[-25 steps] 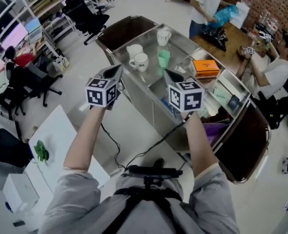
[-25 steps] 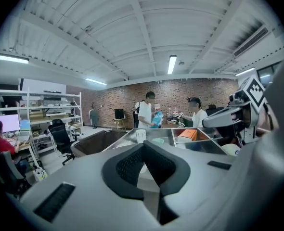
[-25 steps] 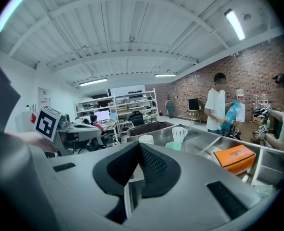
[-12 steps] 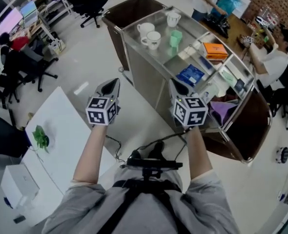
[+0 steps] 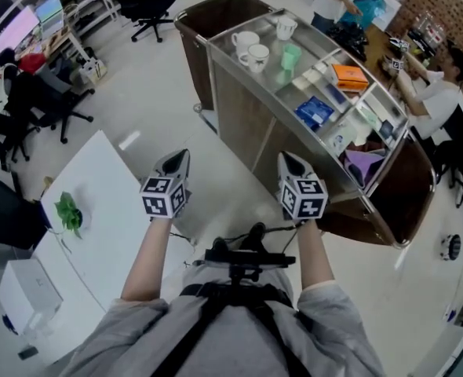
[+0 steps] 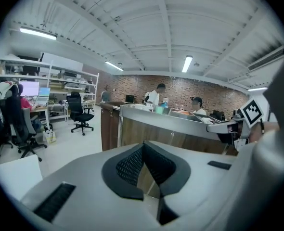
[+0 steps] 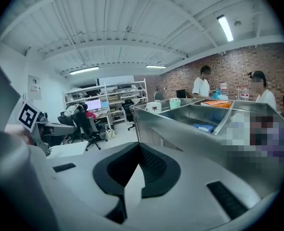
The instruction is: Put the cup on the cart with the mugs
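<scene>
The steel cart stands ahead of me. On its top left end are three white mugs with a pale green cup upright beside them. Both grippers hang over the floor, short of the cart, with nothing in them. My left gripper is shut, its jaws meeting at the tips. My right gripper is also shut. The right gripper view shows a mug and the green cup on the cart's far corner; the left gripper view shows the cup far off.
The cart's trays hold an orange box and a blue packet; brown bags hang at its ends. A white table with a green item is at my left. Office chairs and seated people are beyond.
Both grippers have drawn back from over the cart and sunk toward the floor. The cart now lies farther up the head view. The green cup stays beside the mugs.
</scene>
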`<move>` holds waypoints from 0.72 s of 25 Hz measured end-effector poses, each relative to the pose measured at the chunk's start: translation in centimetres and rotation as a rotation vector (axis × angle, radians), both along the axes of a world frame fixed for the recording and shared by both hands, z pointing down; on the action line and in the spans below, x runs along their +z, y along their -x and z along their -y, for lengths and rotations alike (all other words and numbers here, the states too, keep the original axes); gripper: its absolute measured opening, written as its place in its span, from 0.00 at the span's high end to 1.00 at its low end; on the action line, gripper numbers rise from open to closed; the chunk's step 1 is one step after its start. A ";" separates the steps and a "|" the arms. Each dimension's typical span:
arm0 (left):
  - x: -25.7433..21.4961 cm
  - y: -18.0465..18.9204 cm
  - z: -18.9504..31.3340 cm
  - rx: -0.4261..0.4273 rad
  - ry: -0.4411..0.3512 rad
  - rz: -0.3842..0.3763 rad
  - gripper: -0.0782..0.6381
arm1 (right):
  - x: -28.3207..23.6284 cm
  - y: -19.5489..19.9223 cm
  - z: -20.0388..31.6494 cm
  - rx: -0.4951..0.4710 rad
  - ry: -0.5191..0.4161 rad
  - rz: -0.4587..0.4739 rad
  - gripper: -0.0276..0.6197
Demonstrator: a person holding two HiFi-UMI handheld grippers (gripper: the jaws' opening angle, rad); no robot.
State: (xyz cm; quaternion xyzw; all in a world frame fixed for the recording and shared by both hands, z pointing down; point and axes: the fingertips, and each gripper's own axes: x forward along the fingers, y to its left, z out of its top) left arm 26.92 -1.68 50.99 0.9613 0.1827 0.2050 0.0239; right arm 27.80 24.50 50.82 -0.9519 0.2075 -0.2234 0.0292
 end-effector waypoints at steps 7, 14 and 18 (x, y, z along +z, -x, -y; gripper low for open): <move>1.7 2.3 0.4 -0.003 0.004 0.026 0.89 | 1.9 1.4 -0.8 0.030 0.004 0.028 0.95; 1.8 3.3 1.7 0.008 0.000 0.016 0.89 | 2.7 2.6 1.0 0.030 -0.013 0.049 0.95; 1.7 2.7 1.5 0.015 -0.010 0.011 0.89 | 2.7 2.2 0.7 0.027 -0.010 0.048 0.95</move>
